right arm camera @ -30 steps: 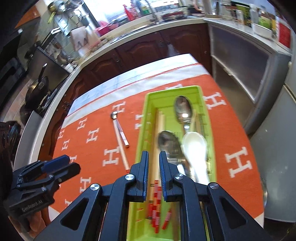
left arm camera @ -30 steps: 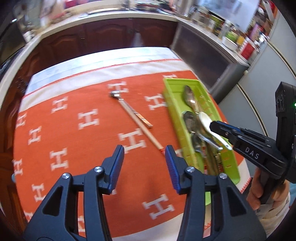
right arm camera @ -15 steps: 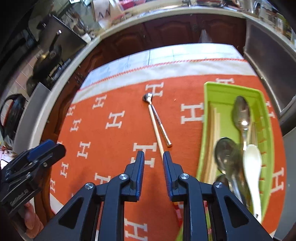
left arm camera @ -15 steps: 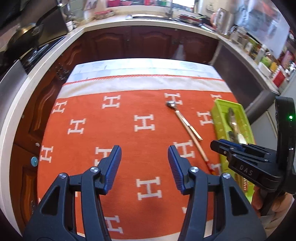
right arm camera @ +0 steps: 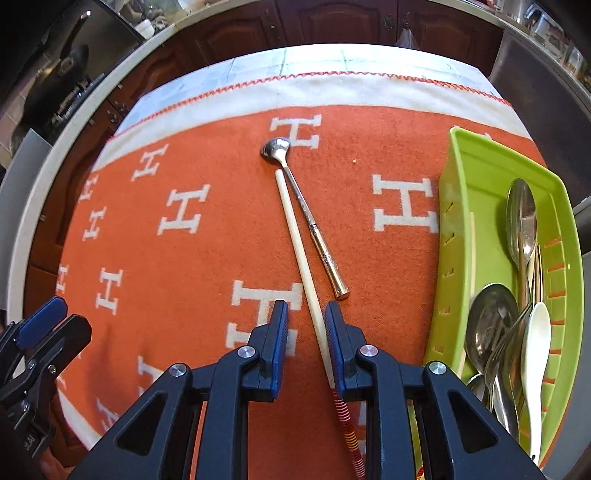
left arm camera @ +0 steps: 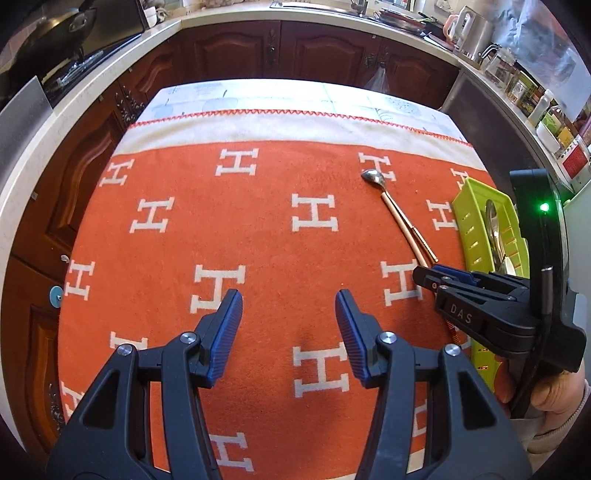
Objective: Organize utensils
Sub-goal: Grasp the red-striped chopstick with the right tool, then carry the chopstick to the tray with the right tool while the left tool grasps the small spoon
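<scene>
A single pale chopstick (right arm camera: 301, 266) with a red-striped end and a small silver spoon (right arm camera: 308, 218) lie side by side on the orange cloth (right arm camera: 184, 177). My right gripper (right arm camera: 306, 334) is open a little, low over the chopstick's near part, which runs between the fingers. A green tray (right arm camera: 465, 155) at the right holds spoons, a white spoon and chopsticks. In the left wrist view the spoon (left arm camera: 373, 177), the tray (left arm camera: 469, 221) and the right gripper (left arm camera: 439, 278) show at the right. My left gripper (left arm camera: 288, 314) is wide open and empty over bare cloth.
The cloth covers a table ringed by dark wood cabinets (left arm camera: 314, 48) and a pale counter (left arm camera: 85, 96). Jars and a kettle (left arm camera: 469, 29) stand on the counter at the right. The table's right edge lies just past the tray.
Both grippers swung left, off the tray. My right gripper has moved from above the tray to over the chopstick on the cloth and opened slightly. My left gripper stays wide open.
</scene>
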Demonstrator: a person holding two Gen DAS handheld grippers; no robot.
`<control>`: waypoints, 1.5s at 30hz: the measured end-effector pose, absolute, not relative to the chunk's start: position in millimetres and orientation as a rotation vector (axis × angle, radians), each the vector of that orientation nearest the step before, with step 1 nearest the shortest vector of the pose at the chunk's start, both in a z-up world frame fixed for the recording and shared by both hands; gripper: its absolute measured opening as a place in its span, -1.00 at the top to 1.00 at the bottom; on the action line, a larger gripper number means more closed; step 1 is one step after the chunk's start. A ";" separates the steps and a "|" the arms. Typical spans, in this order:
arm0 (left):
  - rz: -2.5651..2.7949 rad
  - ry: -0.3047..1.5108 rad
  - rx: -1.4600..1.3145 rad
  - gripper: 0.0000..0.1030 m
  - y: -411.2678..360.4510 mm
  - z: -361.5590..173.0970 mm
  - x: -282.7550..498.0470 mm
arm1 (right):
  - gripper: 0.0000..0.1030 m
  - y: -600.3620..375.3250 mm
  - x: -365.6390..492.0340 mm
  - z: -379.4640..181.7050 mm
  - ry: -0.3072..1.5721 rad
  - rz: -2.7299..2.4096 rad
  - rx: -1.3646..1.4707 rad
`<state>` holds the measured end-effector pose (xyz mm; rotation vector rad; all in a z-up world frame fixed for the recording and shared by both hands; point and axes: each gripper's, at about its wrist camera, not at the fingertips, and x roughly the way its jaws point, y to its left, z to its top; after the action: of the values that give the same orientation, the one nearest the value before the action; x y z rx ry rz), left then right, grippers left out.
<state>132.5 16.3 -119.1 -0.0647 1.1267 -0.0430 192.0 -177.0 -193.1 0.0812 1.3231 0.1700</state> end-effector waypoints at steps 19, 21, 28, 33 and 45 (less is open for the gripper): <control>-0.064 1.131 -0.073 0.04 7.1 -120.8 149.8 | 0.90 -206.0 169.5 -157.0 1.217 0.265 0.293; -0.075 1.130 -0.073 0.04 1.0 -117.7 156.0 | 0.90 -219.8 160.9 -141.5 1.183 0.266 0.319; -0.123 1.131 -0.014 0.04 -44.9 -126.4 191.4 | 0.90 -277.8 143.9 -100.9 1.094 0.192 0.364; -0.116 1.211 -0.076 0.04 -64.6 -154.4 227.5 | 0.90 -323.7 135.0 -96.4 1.084 0.125 0.386; -0.026 1.232 -0.114 0.05 -90.4 -180.3 277.0 | 0.89 -367.7 132.3 -132.5 1.146 0.078 0.457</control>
<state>277.0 -90.4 -180.3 -0.1141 1.2323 -0.0259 132.3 -367.7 -132.5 0.4566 1.1459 0.0784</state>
